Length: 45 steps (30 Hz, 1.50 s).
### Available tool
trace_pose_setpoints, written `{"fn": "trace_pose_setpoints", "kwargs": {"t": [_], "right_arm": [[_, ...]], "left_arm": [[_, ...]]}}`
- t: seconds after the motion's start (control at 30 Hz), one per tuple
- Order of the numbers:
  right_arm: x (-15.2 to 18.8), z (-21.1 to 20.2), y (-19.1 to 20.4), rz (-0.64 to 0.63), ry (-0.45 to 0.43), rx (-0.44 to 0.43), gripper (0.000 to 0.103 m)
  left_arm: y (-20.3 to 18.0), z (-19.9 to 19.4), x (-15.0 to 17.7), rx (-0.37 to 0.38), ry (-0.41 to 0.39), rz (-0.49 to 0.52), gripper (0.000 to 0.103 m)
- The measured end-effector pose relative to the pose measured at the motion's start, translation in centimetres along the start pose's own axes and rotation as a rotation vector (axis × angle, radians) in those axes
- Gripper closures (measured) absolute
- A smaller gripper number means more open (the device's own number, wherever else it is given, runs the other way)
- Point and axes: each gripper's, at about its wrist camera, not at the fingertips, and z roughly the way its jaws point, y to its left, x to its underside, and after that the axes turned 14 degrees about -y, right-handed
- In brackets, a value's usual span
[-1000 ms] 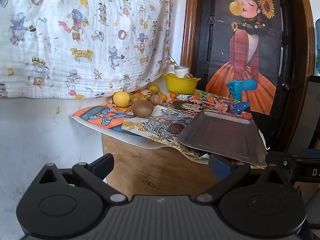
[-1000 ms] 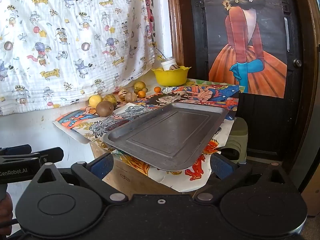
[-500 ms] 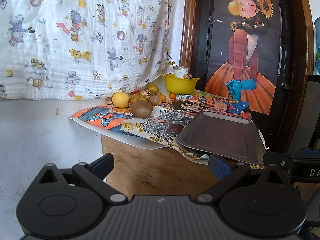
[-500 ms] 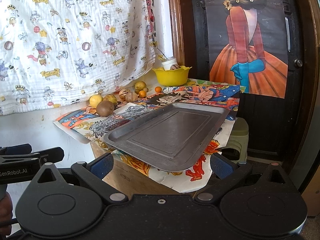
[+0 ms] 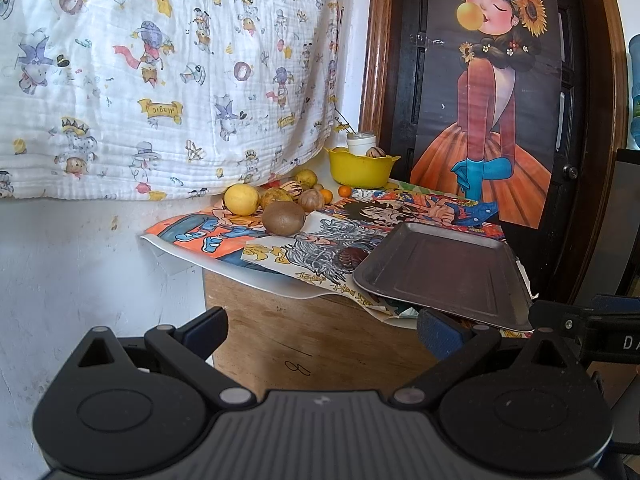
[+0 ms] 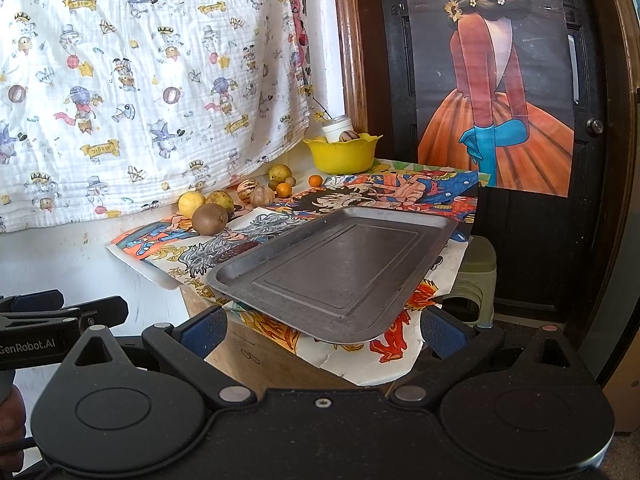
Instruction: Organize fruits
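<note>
Several fruits lie on a cartoon-print table cover by the wall: a brown kiwi [image 5: 283, 218] [image 6: 209, 219], a yellow lemon [image 5: 241, 199] [image 6: 191, 203], small oranges [image 6: 284, 189] and others behind. An empty dark metal tray [image 5: 444, 276] [image 6: 340, 268] sits at the table's near edge. A yellow bowl [image 5: 360, 168] [image 6: 340, 154] with a fruit in it stands at the back. My left gripper [image 5: 322, 326] and right gripper [image 6: 324, 326] are both open and empty, held in front of and below the table edge.
A cartoon-print cloth [image 5: 160, 80] hangs on the wall on the left. A dark door with a poster of a girl [image 6: 500, 100] stands behind the table. A green stool [image 6: 476, 276] is at the table's right. A white jar [image 5: 361, 142] stands behind the bowl.
Both views have drifted only slightly; the tray and fruits have not moved. Both grippers stay open.
</note>
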Motion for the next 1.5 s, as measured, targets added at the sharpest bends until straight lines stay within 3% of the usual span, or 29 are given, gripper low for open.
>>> {"fn": "trace_pose_setpoints", "kwargs": {"t": [0.5, 1.13, 1.33, 1.5], "right_arm": [[0.1, -0.1, -0.2, 0.003, -0.006, 0.000, 0.000], [-1.1, -2.5, 0.5, -0.019, -0.077, -0.010, 0.000], [-3.8, -2.0, -0.1, -0.096, -0.157, -0.042, 0.000], [-6.5, 0.2, -0.5, -0.124, -0.165, -0.071, 0.000]], "left_arm": [[-0.2, 0.0, -0.2, -0.001, -0.001, -0.001, 0.000], [0.7, -1.0, -1.1, 0.008, -0.022, -0.030, 0.000], [1.6, -0.3, -2.3, 0.008, -0.006, -0.049, 0.000], [3.1, 1.2, -3.9, -0.022, -0.001, -0.069, 0.000]]}}
